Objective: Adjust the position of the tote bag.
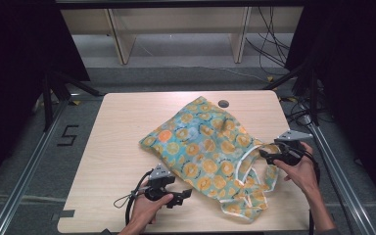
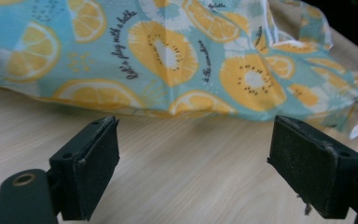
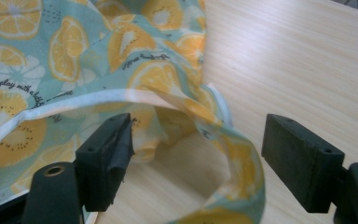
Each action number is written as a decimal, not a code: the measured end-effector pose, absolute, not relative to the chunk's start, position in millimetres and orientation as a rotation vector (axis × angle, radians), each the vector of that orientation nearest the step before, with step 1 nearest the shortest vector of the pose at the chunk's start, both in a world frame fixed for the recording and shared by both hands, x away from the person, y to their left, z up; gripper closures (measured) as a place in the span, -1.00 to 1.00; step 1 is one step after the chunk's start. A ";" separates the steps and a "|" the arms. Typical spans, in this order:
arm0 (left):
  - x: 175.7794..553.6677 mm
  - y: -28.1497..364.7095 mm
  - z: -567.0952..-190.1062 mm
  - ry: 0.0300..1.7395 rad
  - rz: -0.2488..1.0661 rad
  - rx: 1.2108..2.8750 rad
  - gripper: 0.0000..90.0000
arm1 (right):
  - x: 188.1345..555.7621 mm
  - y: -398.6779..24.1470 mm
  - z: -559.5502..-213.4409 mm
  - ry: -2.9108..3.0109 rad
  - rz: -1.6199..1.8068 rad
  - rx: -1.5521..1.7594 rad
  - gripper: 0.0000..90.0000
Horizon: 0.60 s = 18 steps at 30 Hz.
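Observation:
A teal cloth bag (image 1: 203,144) printed with orange and lemon slices lies crumpled across the middle of the light wooden table (image 1: 122,127). Its white-edged straps (image 1: 254,193) trail toward the front right. My left gripper (image 1: 183,195) rests low near the front, open, a short way from the bag's near edge (image 2: 168,109); nothing sits between its pads (image 2: 98,172). My right gripper (image 1: 264,154) is at the bag's right side, open, with a looped strap (image 3: 233,154) and the white hem (image 3: 74,105) lying between its jaws.
A small dark round hole (image 1: 223,103) marks the table's far edge. Metal rails (image 1: 29,161) run along both sides of the table. Cables (image 1: 269,39) hang at the back right near a wooden frame (image 1: 176,29).

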<state>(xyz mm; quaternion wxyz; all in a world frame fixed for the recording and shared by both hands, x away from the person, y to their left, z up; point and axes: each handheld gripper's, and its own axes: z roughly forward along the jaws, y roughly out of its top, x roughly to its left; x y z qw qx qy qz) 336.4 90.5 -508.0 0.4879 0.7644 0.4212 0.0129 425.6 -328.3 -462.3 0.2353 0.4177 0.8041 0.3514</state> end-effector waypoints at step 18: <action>374.3 92.3 -509.4 1.159 0.176 1.830 -0.64 | 433.1 -296.8 -467.1 2.366 0.883 1.030 0.94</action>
